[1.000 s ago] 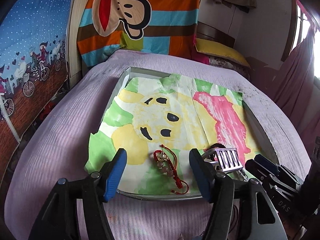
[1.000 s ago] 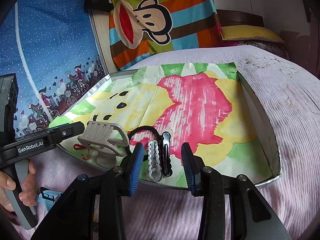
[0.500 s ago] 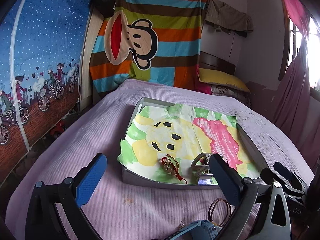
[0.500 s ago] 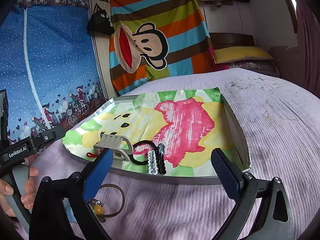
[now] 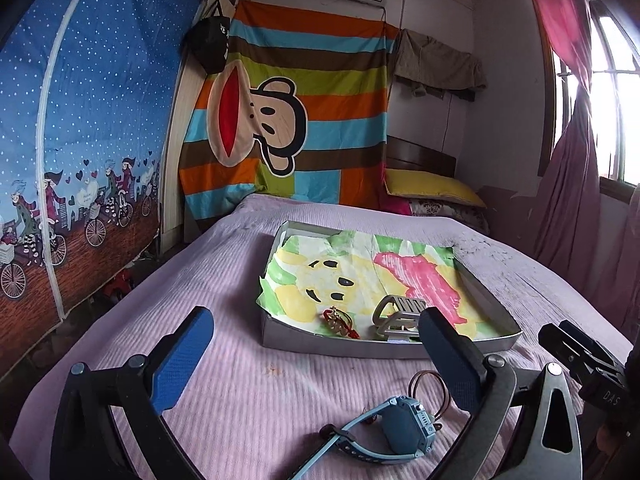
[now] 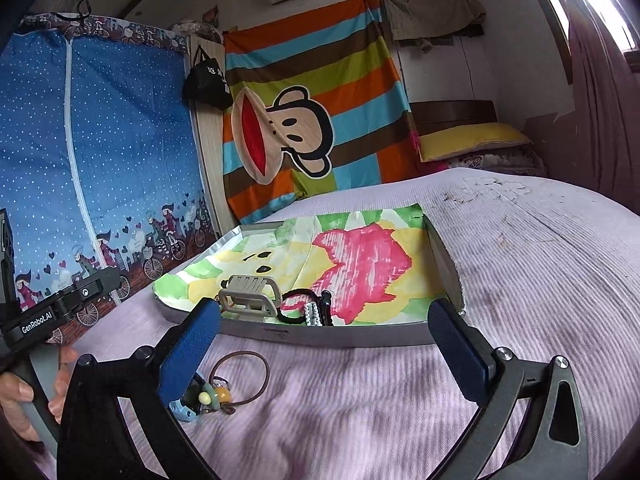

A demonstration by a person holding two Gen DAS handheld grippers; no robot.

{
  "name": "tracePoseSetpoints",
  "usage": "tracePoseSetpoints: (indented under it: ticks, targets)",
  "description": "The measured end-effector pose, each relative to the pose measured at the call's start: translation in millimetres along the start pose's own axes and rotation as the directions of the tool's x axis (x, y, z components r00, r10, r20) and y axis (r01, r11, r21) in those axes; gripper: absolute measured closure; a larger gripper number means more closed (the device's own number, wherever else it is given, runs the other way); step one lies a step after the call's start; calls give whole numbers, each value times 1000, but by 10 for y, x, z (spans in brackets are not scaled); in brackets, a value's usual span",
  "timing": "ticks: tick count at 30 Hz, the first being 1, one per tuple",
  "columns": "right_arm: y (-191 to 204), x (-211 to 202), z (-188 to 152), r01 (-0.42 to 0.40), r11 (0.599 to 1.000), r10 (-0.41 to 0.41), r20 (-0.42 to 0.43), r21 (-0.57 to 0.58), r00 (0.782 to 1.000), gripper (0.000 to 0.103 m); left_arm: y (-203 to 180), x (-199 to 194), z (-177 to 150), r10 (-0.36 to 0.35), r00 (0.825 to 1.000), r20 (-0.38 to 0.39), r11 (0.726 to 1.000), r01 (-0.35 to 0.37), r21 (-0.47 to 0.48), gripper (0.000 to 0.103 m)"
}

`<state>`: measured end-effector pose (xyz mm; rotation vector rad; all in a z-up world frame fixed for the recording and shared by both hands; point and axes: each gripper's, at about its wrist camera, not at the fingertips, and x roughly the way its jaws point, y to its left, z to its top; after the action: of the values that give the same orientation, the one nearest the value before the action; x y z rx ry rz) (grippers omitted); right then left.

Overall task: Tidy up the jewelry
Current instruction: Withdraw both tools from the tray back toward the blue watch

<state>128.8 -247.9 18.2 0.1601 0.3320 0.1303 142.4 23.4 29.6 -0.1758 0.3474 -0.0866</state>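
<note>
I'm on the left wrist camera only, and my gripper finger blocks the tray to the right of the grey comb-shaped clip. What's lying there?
Observer: In the right wrist view, a black hair tie lies in the tray beside the grey clip.
Operator: Anything else next to it?
Observer: A silver hair clip and a black hair clip lie side by side just right of that tie.
Operator: And the brown hair tie by the blue watch?
Observer: It carries yellow and green beads.
</note>
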Motion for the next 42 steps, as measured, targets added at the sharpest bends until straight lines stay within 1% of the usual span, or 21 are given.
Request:
tracePoseSetpoints:
  ticks: [7,11,21,26,34,39,41,42]
  targets:
    - [74,-187,-72,4,999,-3,29,-44,1000,1,9,-115,-126,-5,1000,-23,1000,5,26,0]
    - [147,-233,-122,-7,996,9,21,-94,1000,1,4,-132,-186,-10,999,-48,999,13,53,0]
    - [239,-156,-231,-39,989,33,-44,-146,999,1,-4,-80,-316,-20,991,-134,994,34,108,0]
    - [264,-117,-287,-57,986,46,-70,-158,996,1,-5,-20,-379,-38,983,-182,991,61,123,0]
    - [261,-20,-359,-71,985,52,-122,-157,991,1,44,73,-429,-68,971,-230,991,93,99,0]
    - [244,51,-409,-82,985,57,-161,-153,985,1,24,108,-470,-88,964,-249,987,118,111,0]
    - [237,100,-422,-84,985,56,-181,-150,982,1,7,112,-480,-96,963,-253,984,129,119,3]
    - [233,126,-429,-85,985,56,-191,-149,980,1,-7,121,-479,-101,961,-256,983,136,123,7]
